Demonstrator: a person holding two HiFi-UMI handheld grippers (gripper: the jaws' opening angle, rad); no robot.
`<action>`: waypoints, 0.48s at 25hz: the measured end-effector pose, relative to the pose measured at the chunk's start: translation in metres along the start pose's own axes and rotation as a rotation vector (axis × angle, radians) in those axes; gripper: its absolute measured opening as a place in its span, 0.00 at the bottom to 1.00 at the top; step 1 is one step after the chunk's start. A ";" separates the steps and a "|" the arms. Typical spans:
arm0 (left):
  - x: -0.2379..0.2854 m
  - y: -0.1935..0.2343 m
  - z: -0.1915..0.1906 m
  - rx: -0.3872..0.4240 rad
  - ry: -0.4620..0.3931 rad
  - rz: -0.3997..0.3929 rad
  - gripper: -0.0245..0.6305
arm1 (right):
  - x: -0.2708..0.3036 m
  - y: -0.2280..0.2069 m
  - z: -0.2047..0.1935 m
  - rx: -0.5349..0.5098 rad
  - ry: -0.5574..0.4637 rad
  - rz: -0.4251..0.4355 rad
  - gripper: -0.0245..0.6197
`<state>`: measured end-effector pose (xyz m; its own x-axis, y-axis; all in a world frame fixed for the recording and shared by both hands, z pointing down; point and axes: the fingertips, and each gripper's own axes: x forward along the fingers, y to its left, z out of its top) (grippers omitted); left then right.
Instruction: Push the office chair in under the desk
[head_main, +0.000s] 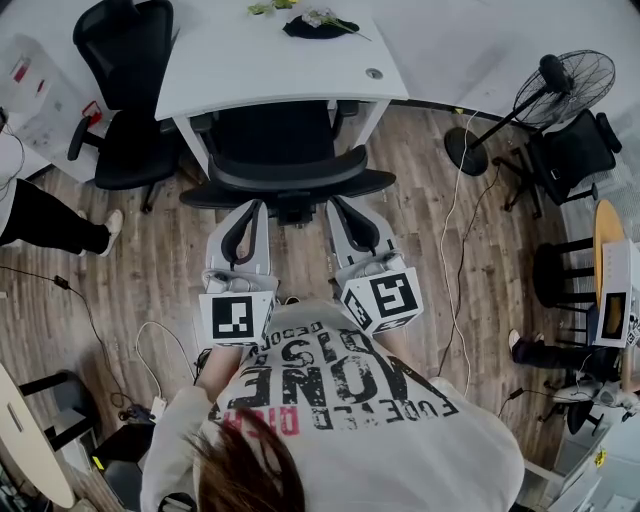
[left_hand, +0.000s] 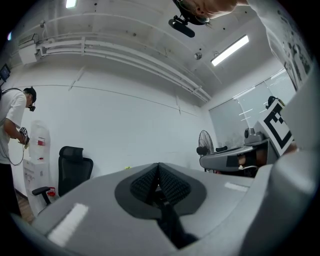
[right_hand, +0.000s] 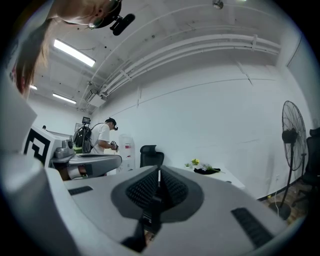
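Both tongs clamped shut and empty, lined up behind the office chair (head_main: 285, 165) at the white desk (head_main: 230, 70).

The chair sits at the desk's near edge, its seat tucked partly beneath the top and its curved black backrest sticking out on the person's side. The left gripper (head_main: 256, 206) and right gripper (head_main: 336, 206) point level at that backrest, side by side, jaws pressed together with nothing between them. Their tips are right at the backrest's rim, though I can't say for sure they touch it. A second black chair (head_main: 125, 90) stands off the desk's left end and a standing fan (head_main: 565, 90) is off its right end. A dark object with flowers (head_main: 318, 22) lies at the desk's far edge.
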<state>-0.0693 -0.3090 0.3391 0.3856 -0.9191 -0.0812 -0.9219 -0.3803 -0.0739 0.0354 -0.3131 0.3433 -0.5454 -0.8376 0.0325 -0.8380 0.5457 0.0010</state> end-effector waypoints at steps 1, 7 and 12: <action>0.000 0.000 0.000 0.003 -0.001 0.000 0.06 | 0.000 -0.001 -0.001 0.000 0.001 -0.004 0.07; 0.000 -0.003 -0.003 0.008 0.002 -0.004 0.06 | -0.001 -0.002 0.001 0.002 -0.026 0.006 0.07; 0.002 -0.004 -0.001 0.018 -0.004 -0.006 0.06 | -0.001 -0.004 0.001 0.001 -0.043 0.007 0.07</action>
<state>-0.0650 -0.3093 0.3404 0.3915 -0.9162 -0.0850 -0.9187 -0.3840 -0.0922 0.0396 -0.3144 0.3418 -0.5517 -0.8340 -0.0102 -0.8340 0.5517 0.0002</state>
